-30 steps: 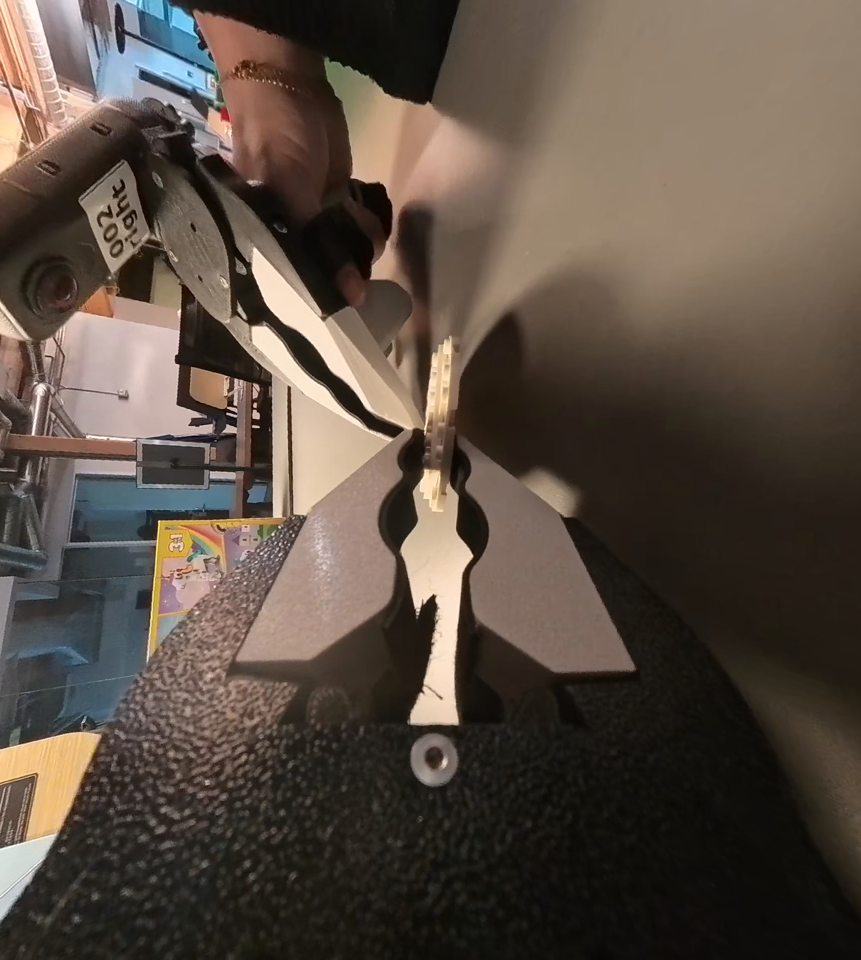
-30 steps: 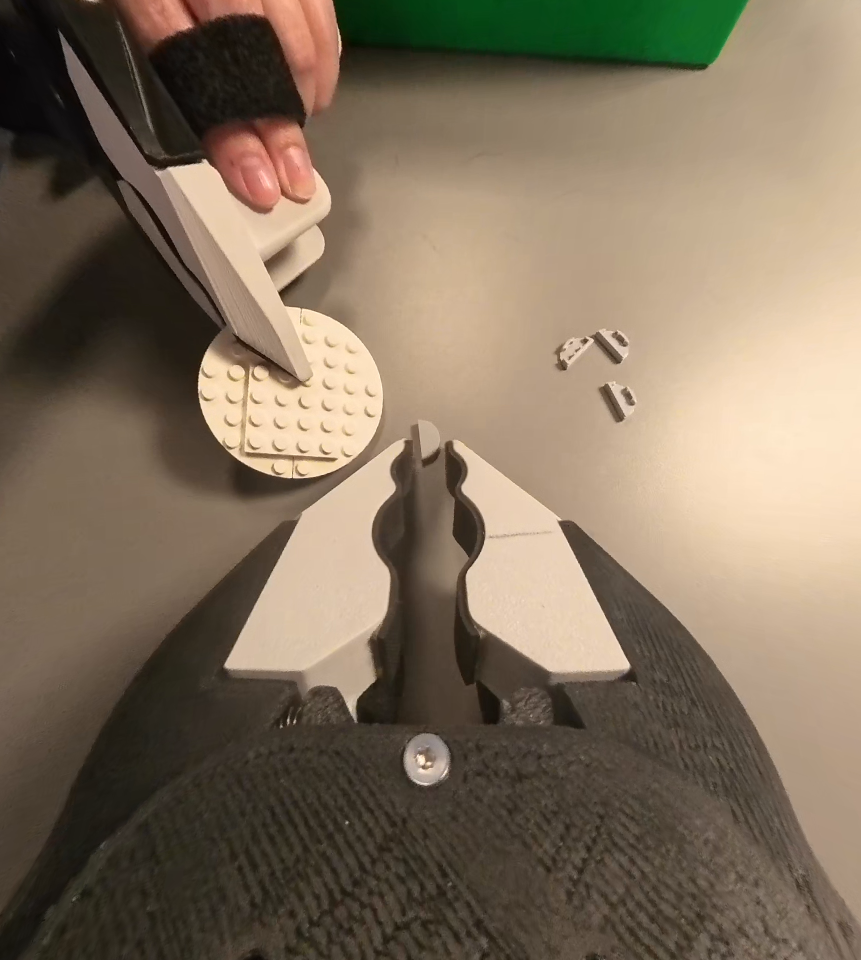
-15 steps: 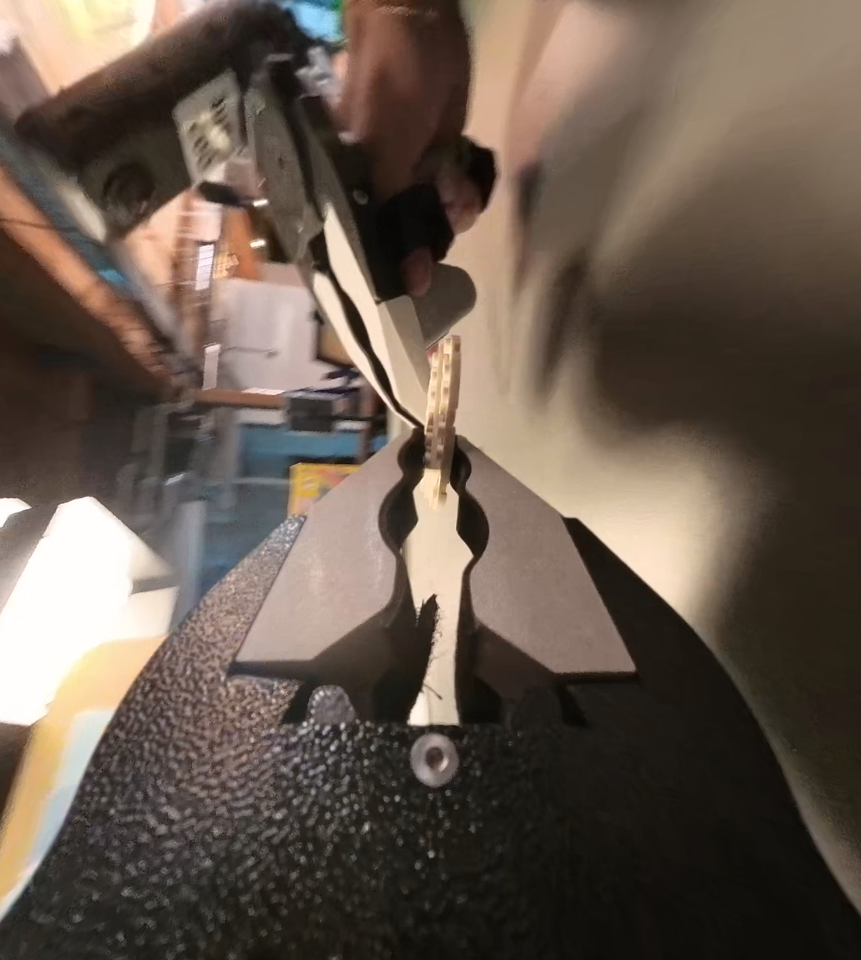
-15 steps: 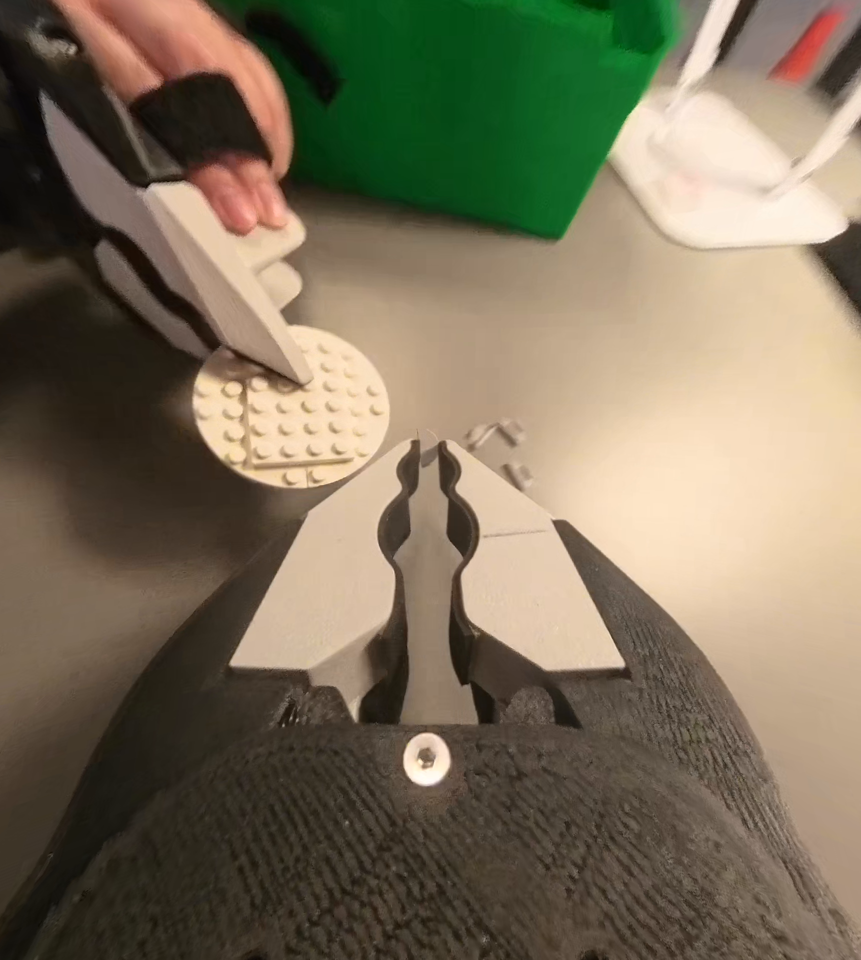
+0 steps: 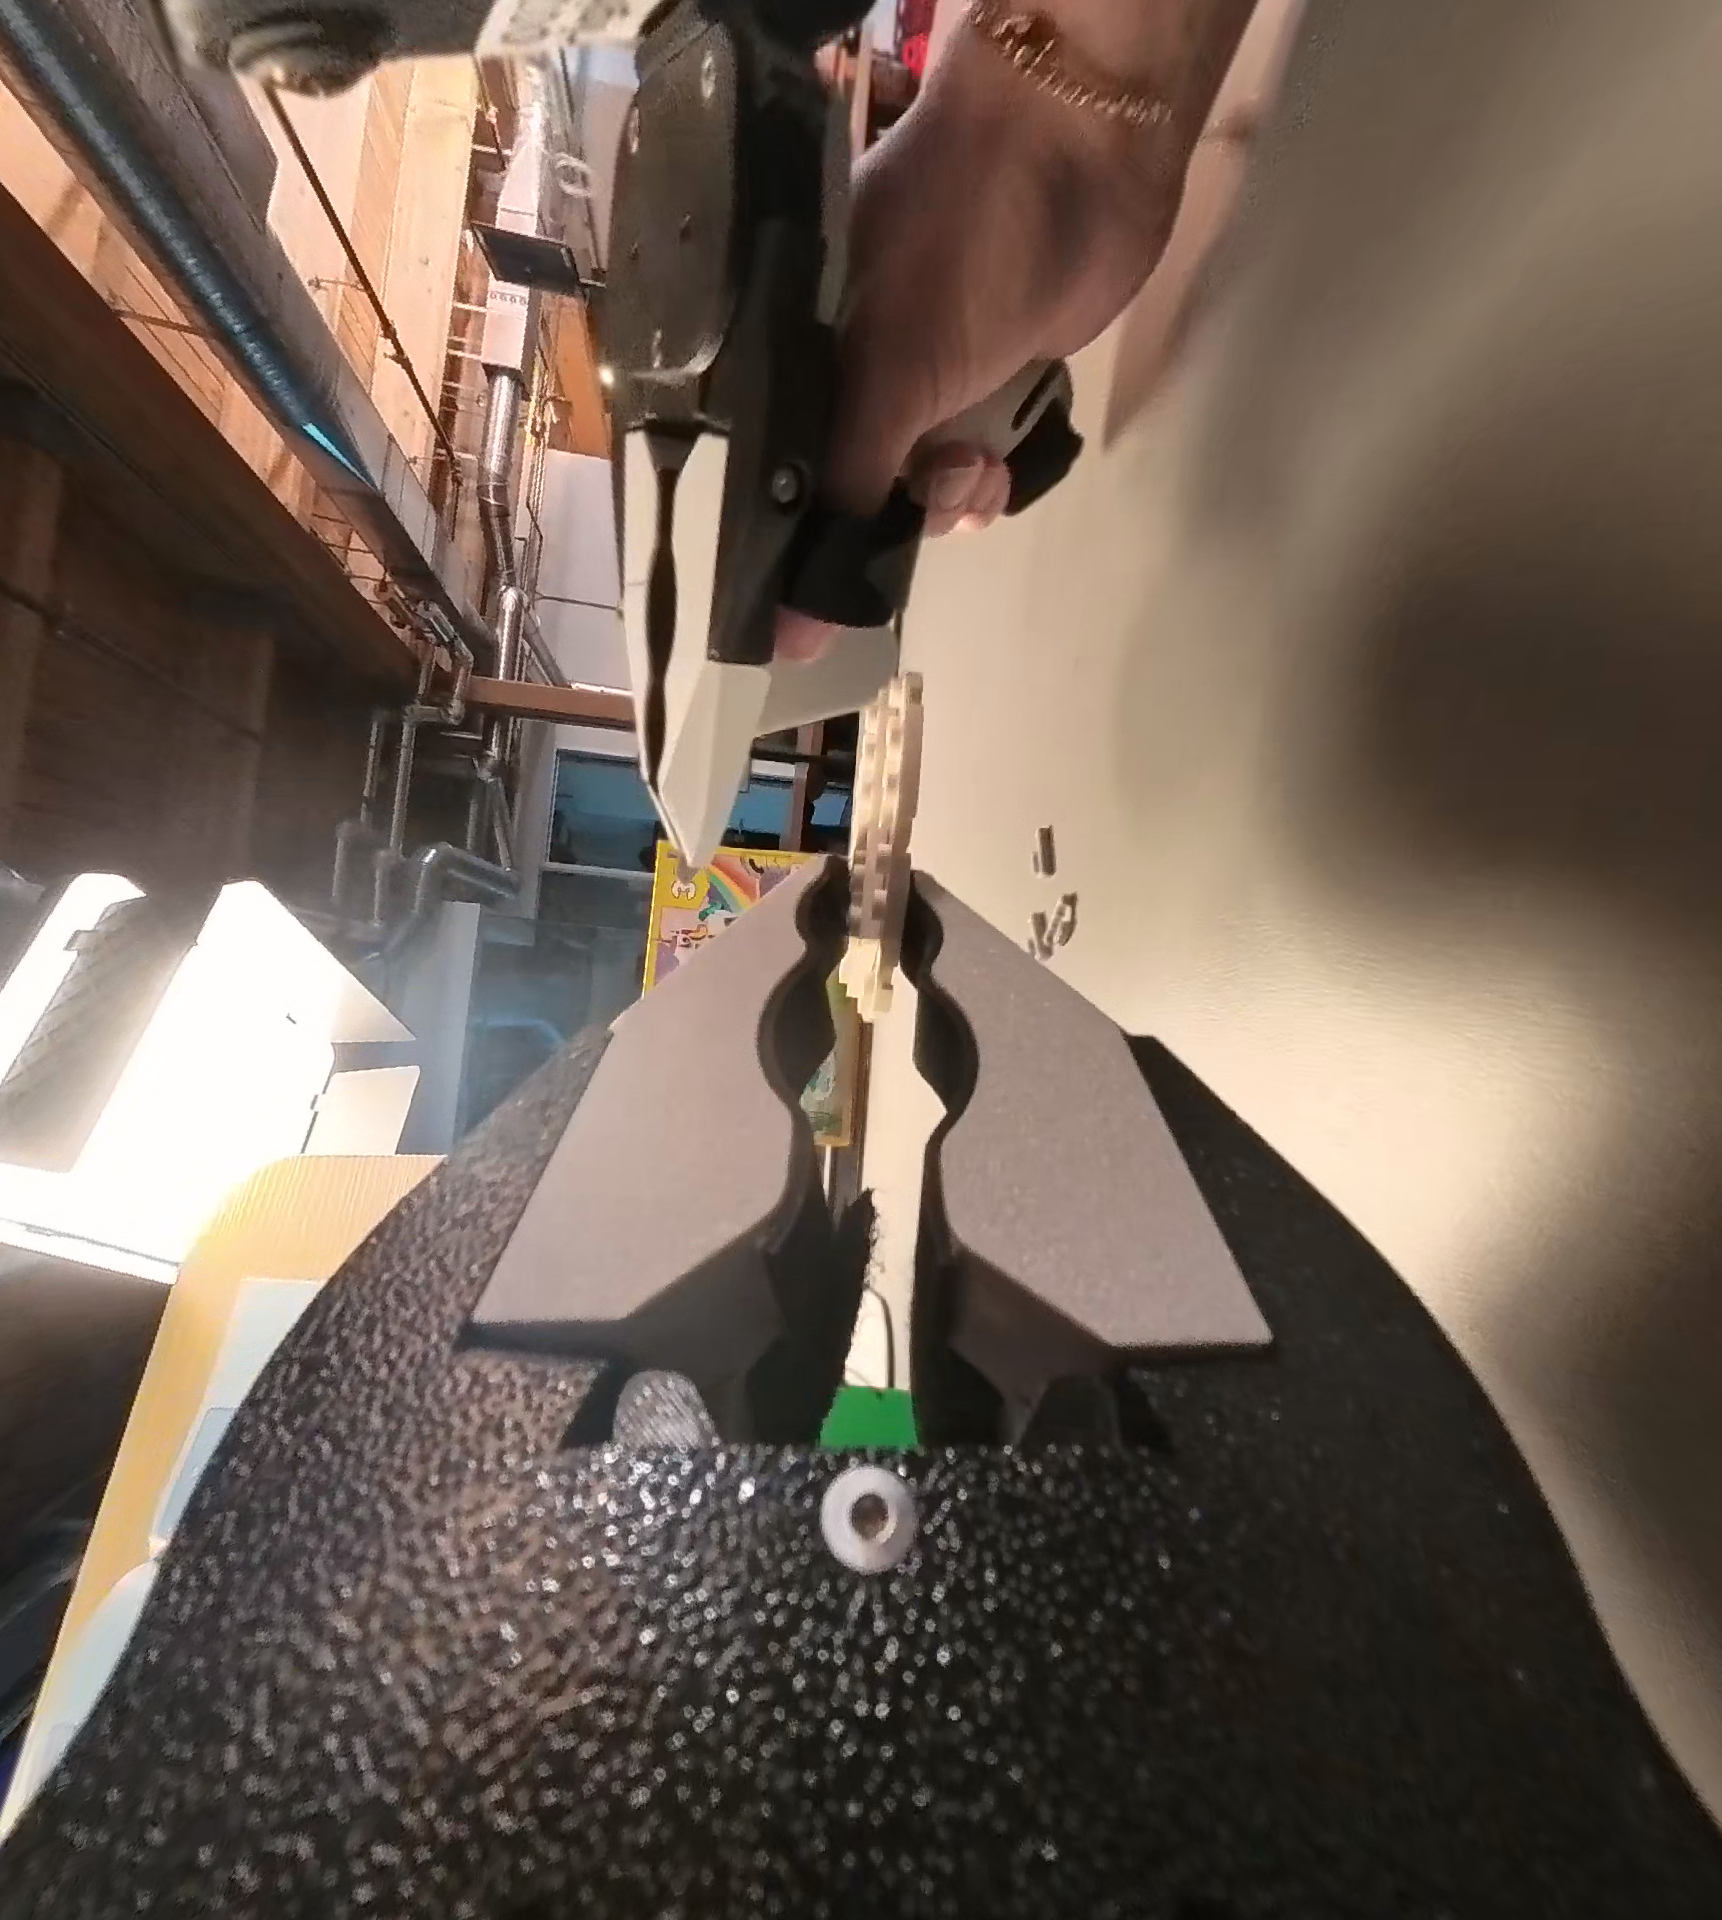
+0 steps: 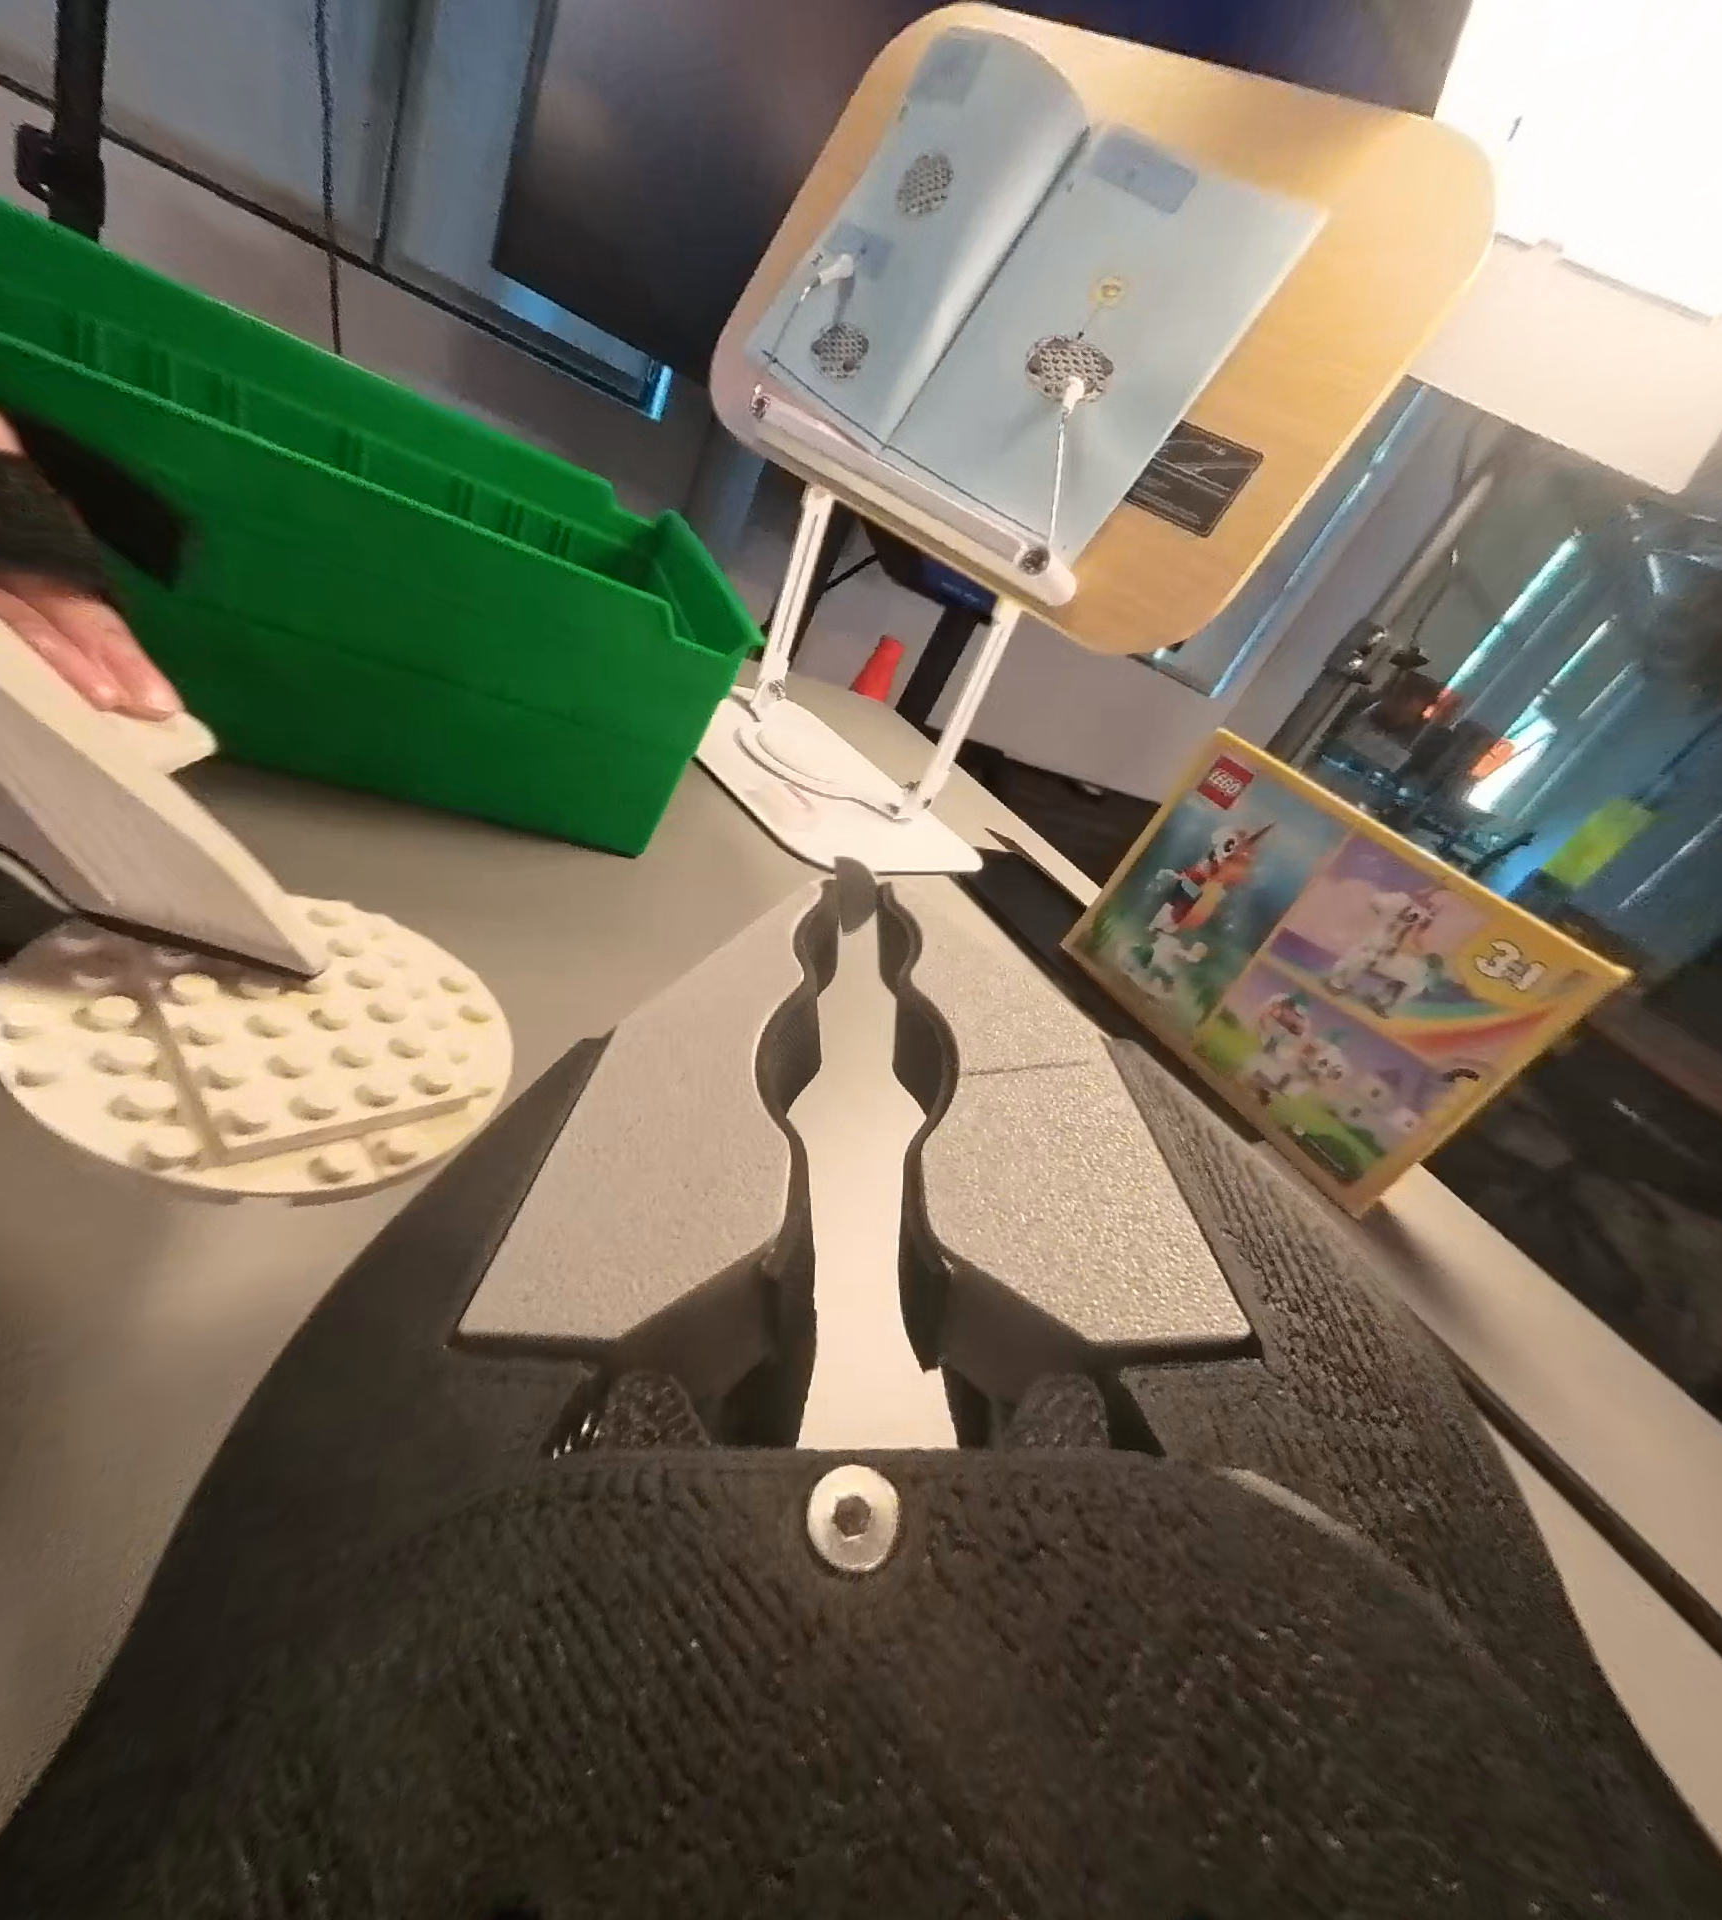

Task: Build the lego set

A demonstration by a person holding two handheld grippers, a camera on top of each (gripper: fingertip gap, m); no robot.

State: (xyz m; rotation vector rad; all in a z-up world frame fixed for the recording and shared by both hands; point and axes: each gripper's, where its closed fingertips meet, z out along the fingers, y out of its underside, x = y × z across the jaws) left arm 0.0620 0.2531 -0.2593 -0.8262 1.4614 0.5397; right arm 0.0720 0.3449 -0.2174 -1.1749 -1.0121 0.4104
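Observation:
A round cream studded plate [image 6: 244,1049] made of joined sections is held at its edge by my left gripper [image 6: 285,966], one finger above it and one below. In the left wrist view the plate [image 5: 888,790] shows edge-on between my dark fingers, a little off the grey table [image 5: 1356,935], with the left gripper [image 5: 872,883] shut on it. My right gripper [image 6: 852,904] is shut on a small grey piece [image 6: 852,883] at its tips. It hovers beside the plate, apart from it, and also shows in the left wrist view [image 5: 688,847].
A green bin [image 6: 369,623] stands behind the plate. An open instruction booklet on a stand [image 6: 1023,343] is at the back. The set's box [image 6: 1356,987] stands by the table's right edge. A few small grey pieces [image 5: 1052,914] lie on the table. My hands' fingertips stand some 10 centimeters from each other.
My right gripper has lifted, tilted up and drawn away from the plate, still holding the small grey piece. My left gripper keeps its grip on the plate and has turned with it.

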